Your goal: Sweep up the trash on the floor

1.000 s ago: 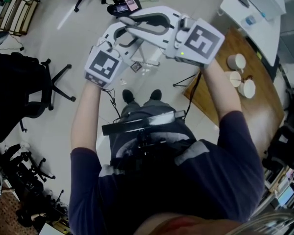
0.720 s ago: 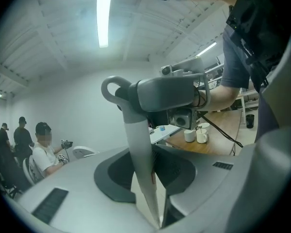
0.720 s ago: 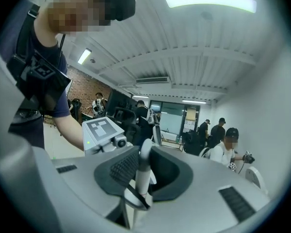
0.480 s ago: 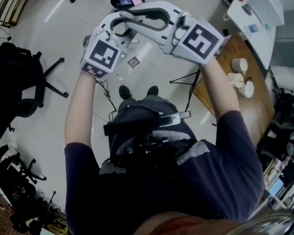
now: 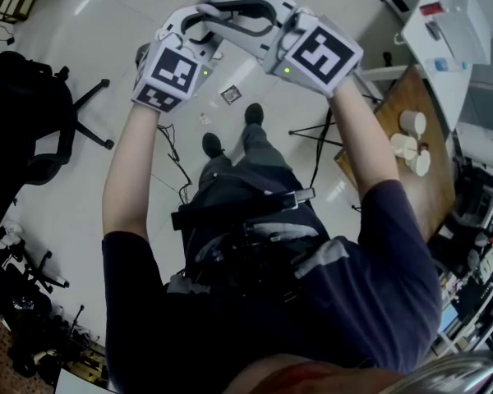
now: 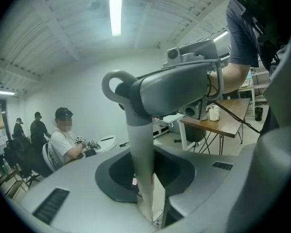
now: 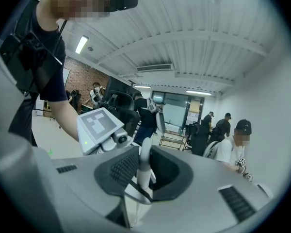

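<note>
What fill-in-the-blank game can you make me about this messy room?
1. The trash lies on the ___.
2. The white cups stand on a wooden ___.
3. The office chair at the left of the head view is coloured ___.
Missing words: floor, table, black.

Left gripper (image 6: 150, 200) jaws, just closing, pinch a grey handle (image 6: 139, 144) rising toward twelve; seated person (image 6: 63, 144) at nine, table (image 6: 224, 125) at three.
</note>
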Demonstrator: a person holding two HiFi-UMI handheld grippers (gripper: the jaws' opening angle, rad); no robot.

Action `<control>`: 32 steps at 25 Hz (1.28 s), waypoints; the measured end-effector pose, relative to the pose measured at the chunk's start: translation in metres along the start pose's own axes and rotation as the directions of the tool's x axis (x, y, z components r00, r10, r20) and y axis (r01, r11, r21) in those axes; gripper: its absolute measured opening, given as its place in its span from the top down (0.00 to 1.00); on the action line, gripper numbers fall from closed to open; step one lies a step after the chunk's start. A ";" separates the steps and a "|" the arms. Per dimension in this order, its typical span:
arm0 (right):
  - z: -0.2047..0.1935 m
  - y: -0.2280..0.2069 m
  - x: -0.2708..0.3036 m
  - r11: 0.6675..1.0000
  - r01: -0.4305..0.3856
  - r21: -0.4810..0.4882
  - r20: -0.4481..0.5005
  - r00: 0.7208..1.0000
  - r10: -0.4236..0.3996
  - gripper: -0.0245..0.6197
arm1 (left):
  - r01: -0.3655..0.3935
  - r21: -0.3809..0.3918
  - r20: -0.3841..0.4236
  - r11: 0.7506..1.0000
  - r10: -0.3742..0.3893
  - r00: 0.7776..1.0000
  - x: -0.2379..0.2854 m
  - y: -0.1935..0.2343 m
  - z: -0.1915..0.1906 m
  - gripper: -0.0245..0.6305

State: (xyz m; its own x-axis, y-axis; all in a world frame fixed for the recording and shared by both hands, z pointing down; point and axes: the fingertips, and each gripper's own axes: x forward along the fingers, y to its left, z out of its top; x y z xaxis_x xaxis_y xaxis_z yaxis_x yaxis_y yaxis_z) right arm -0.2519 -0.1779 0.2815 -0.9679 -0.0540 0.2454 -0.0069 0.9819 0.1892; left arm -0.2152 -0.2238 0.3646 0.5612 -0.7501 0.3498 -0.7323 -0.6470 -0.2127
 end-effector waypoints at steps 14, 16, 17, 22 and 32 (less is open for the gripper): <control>-0.064 -0.048 0.069 0.985 -0.170 -0.038 -0.005 0.985 0.170 0.82 | -0.191 -0.106 -0.118 0.976 0.178 0.977 0.043 0.074 -0.076 0.85; -0.078 -0.052 0.083 0.980 -0.191 -0.055 -0.019 0.982 0.190 0.82 | -0.204 -0.121 -0.141 0.971 0.187 0.972 0.049 0.083 -0.094 0.85; -0.086 -0.054 0.089 0.978 -0.202 -0.053 -0.025 0.979 0.201 0.82 | -0.209 -0.131 -0.148 0.969 0.190 0.971 0.053 0.087 -0.103 0.85; -0.131 -0.057 0.121 0.972 -0.217 -0.088 -0.110 0.972 0.207 0.82 | -0.225 -0.205 -0.202 0.953 0.184 0.962 0.072 0.101 -0.153 0.85; -0.177 -0.039 0.136 0.971 -0.239 0.027 -0.155 0.958 0.241 0.82 | -0.248 -0.335 -0.220 0.909 0.181 0.959 0.088 0.087 -0.202 0.86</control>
State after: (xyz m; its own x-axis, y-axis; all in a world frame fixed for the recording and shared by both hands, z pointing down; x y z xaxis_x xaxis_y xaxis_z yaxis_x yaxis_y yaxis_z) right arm -0.3385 -0.2561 0.4759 -0.8903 0.1565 0.4277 0.2182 0.9709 0.0989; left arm -0.3075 -0.3189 0.5609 0.3207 -0.8057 0.4980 -0.9341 -0.3560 0.0255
